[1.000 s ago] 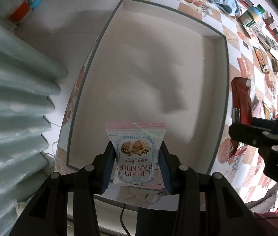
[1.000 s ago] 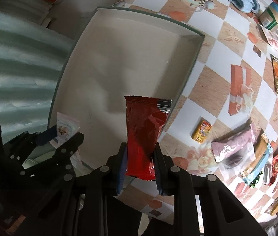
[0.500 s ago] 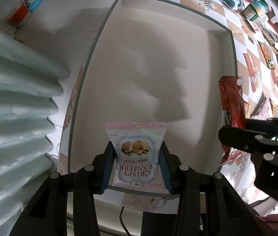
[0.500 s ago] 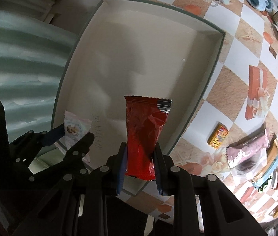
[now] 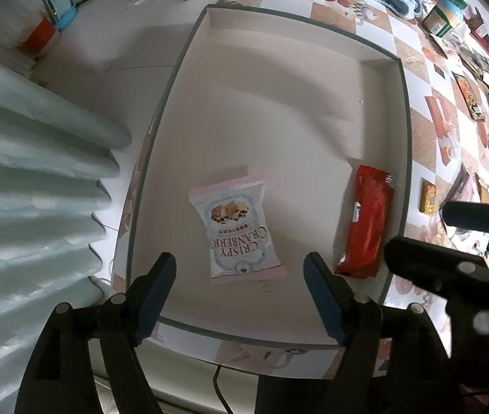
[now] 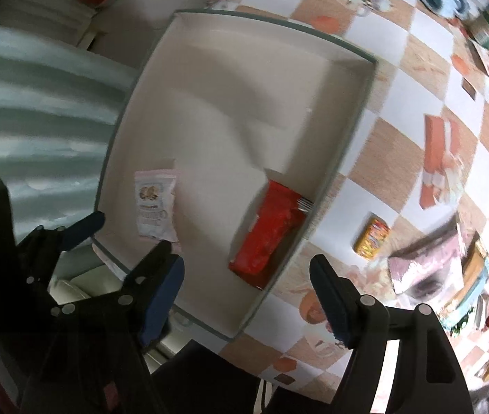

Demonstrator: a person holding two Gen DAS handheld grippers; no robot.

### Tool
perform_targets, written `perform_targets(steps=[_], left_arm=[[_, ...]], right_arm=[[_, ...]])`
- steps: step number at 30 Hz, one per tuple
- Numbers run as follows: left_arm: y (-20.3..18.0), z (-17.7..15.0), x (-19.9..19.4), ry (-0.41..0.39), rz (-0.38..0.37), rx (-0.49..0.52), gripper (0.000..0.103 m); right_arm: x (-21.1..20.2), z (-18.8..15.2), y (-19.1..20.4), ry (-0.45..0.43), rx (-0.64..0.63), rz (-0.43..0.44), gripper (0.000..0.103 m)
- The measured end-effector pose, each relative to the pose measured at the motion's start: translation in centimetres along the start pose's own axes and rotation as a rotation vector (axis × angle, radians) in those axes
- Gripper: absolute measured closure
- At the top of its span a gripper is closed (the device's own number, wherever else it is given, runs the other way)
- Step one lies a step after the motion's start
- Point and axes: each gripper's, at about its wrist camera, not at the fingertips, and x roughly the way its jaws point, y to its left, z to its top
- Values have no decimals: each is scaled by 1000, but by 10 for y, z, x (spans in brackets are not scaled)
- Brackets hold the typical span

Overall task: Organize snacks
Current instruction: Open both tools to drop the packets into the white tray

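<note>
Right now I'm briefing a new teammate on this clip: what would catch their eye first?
Two packets lying in the white tray: a pink cranberry packet near the middle and a red packet against the tray's right wall. Both the left gripper and the right gripper hang open above them, jaws just opened, nothing between them. More snacks are scattered on the checkered tablecloth to the right.
</note>
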Motion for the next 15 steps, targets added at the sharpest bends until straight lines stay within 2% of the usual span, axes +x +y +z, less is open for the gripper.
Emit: perform_targets(steps=[2, 4, 5, 10, 15], left_arm=[[-2, -1, -2, 1, -4, 4, 24], [-6, -1, -3, -1, 2, 16, 24], [-4, 2, 0, -3, 8, 24, 24], [-23, 5, -6, -14, -1, 69, 23], [-56, 6, -20, -38, -31, 156, 23]], right_arm=[[0, -3, -13, -1, 28, -3, 26], [-3, -6, -23, -4, 61, -5, 4], [-3, -9, -30, -9, 81, -7, 0], [-7, -31, -63, -22, 162, -1, 0], [-8, -62, -115, -20, 301, 2, 0]])
